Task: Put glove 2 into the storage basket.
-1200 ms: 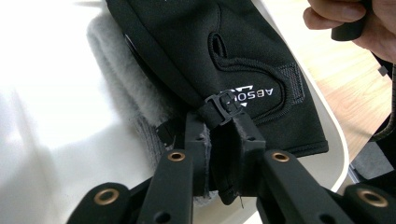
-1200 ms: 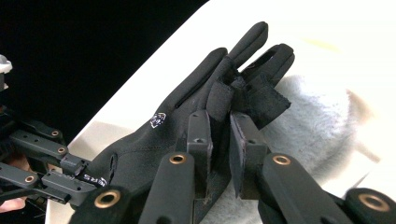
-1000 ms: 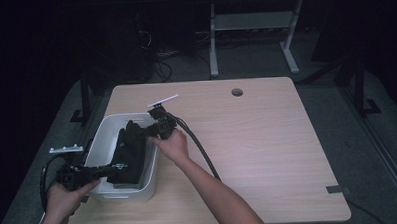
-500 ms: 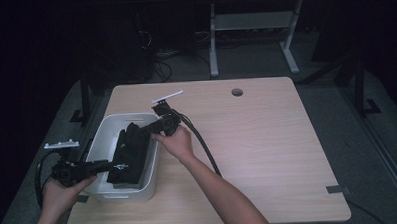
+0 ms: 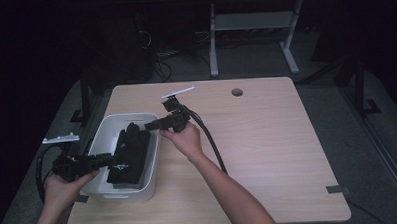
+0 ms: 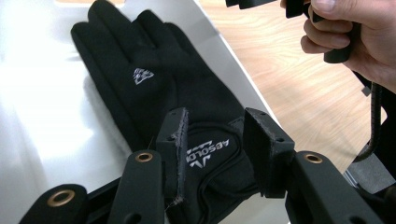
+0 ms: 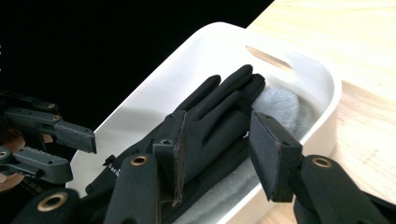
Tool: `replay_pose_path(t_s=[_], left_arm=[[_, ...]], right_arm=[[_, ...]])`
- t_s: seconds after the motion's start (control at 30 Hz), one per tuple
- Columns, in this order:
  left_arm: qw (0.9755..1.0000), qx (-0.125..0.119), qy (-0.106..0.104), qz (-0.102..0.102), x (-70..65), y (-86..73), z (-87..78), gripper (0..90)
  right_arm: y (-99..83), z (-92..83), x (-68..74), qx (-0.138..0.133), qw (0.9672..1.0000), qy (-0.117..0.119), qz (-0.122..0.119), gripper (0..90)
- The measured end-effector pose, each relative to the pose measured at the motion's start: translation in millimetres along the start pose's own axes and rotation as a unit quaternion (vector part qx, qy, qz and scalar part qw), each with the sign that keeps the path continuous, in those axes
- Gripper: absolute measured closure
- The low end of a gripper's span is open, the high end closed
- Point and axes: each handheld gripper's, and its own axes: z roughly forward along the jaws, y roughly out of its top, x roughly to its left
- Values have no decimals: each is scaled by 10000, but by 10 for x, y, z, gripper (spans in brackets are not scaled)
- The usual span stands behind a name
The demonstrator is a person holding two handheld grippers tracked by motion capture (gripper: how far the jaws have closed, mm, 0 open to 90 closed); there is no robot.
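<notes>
Lying flat in a white bin near the left edge of the table is a black glove, its fingers pointing toward the far end of the bin. The left claw hangs over the cuff end, its jaws parted and just opening further, the pads clear of the fabric with the cuff below the gap. The right claw hovers above the bin's right rim near the glove's fingers; its jaws have also just been opening, and nothing is clamped between them. A thick black cable trails from the right claw across the tabletop toward the near edge. On the far side, a round grommet hole sits in the wood. The left claw's view brings out the white logo on the back of the glove and lettering on the cuff, plus the right hand over the wood beyond. The right claw's view shows grey fleece beneath the glove, and a handle slot in the far wall of the bin.
</notes>
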Motion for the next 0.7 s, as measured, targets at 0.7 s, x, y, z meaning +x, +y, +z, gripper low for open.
replay_pose_path(t_s=[0.7], left_arm=[[9992,-66,-326,218,-251,181,119,591]], right_arm=[[24,-366,-86,-214,9997,-142,-15,507]])
